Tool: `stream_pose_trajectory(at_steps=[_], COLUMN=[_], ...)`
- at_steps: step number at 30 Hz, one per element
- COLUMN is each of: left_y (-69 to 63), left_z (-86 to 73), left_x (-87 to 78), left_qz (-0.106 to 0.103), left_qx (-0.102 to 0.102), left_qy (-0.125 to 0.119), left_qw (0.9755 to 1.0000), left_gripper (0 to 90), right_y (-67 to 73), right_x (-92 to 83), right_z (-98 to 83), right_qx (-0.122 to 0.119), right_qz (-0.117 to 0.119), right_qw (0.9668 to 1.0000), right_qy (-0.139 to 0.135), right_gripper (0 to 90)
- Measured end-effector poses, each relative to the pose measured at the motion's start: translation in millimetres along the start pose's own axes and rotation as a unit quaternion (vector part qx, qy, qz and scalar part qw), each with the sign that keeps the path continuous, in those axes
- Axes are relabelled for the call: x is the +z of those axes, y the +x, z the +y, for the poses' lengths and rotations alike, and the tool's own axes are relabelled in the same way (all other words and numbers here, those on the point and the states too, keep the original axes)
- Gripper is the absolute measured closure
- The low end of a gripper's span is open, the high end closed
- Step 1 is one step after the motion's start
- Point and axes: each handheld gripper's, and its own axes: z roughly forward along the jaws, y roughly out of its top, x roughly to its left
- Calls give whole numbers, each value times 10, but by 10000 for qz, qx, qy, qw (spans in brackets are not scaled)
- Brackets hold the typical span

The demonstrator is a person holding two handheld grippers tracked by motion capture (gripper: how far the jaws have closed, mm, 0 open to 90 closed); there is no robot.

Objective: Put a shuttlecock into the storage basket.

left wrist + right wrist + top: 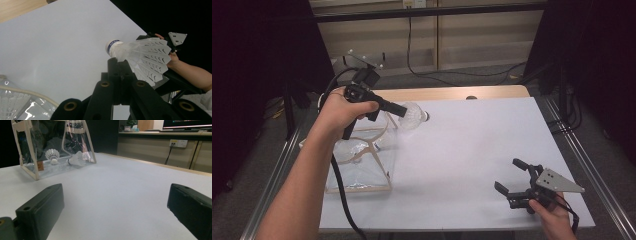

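A: Which step is this?

B: I'd say carrying. The left gripper [399, 110] has its jaws clamped on a shuttlecock [140, 57], pinching the feathers near the cork, and holds it in the air near the table's [472, 150] far left corner.

A: And where is it meant to go?

B: My guess is the clear bag [362, 160] lying by the table's left edge, just beneath and beside that hand. From the right gripper view two more shuttlecocks [52, 155] already lie inside it, so this looks like packing them away one at a time. It could equally be the reverse, taking them out; I can't settle that.

A: What about the other hand?

B: The right gripper [512, 176] rests near the table's near right corner, jaws spread wide with nothing between them, well apart from the bag.

A: So the next move?

B: If packing, bring the shuttlecock over the bag's mouth, lower it cork first, then let the jaws part. The opening looks floppy, so the right gripper may need to hold the rim.
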Motion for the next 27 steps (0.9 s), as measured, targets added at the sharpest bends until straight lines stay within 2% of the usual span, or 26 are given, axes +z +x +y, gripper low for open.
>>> stream_pose_trajectory(at_steps=[9, 12, 18, 27], left_y=[47, 60, 91, 133], left_z=[-36, -47, -68, -93], left_x=[-72, -89, -149, -227], left_qz=[44, 42, 61, 73], left_qx=[-78, -161, -151, -252], left_qy=[24, -10, 20, -1], left_qw=[10000, 9999, 9999, 9997], left_gripper=[900, 900, 900, 900], right_y=[-3, -3, -3, -3], right_x=[-1, -1, -2, 2], right_z=[0, 0, -1, -1], right_qx=[-11, -18, 8, 0], right_qz=[-14, -14, -24, -20], right_qw=[10000, 10000, 10000, 10000], right_qy=[6, 9, 15, 8], right_gripper=[7, 7, 6, 6])
